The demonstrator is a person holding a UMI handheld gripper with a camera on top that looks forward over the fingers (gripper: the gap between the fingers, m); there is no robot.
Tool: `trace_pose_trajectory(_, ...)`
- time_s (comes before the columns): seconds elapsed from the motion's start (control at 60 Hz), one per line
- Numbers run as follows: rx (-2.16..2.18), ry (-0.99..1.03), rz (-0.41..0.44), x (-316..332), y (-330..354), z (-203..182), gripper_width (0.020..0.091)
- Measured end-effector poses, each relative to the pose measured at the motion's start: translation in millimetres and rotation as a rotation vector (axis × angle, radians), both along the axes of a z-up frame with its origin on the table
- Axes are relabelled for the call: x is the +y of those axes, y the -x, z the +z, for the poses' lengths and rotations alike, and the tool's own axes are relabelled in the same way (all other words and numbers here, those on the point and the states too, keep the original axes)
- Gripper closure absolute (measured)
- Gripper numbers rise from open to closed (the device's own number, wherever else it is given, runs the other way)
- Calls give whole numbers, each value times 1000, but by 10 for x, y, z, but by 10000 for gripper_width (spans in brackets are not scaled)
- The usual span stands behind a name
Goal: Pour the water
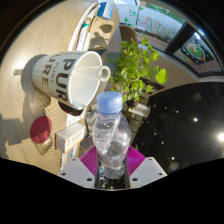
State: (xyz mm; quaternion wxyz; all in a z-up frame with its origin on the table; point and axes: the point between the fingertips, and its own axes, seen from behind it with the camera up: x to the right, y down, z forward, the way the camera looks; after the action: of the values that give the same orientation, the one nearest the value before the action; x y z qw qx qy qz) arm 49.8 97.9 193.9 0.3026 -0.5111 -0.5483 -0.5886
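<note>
The bottle is clear plastic with a pale blue cap, and it seems to hold water, though the level is hard to read. It stands upright between the fingers of the gripper, the magenta pads pressed to its lower sides, so the jaws are closed on it at about bottle width. Just beyond it a white mug lies tipped, its mouth turned toward the bottle's cap. A plant stands behind the bottle, a red object sits to the left on the table, and a dark surface spreads to the right.
</note>
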Motion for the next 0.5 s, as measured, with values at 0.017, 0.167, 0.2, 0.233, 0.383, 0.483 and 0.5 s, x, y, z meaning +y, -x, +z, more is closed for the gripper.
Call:
trace_pose_trajectory(0.017, 6, 0, -1, 2, -2, -2, 768)
trace_pose_trajectory(0.167, 158, 4, -23, -36, 24, 52, 769)
trace_pose_trajectory(0.2, 217, 4, -33, -48, 21, 74, 769)
trace_pose_trajectory(0.233, 287, 1, -43, -59, 19, 108, 768)
trace_pose_trajectory(0.383, 697, -13, -68, -141, 52, 309, 765)
trace_pose_trajectory(0.483, 964, -14, -78, -182, 61, 411, 765)
trace_pose_trajectory(0.5, 1011, -10, -84, -190, 55, 409, 766)
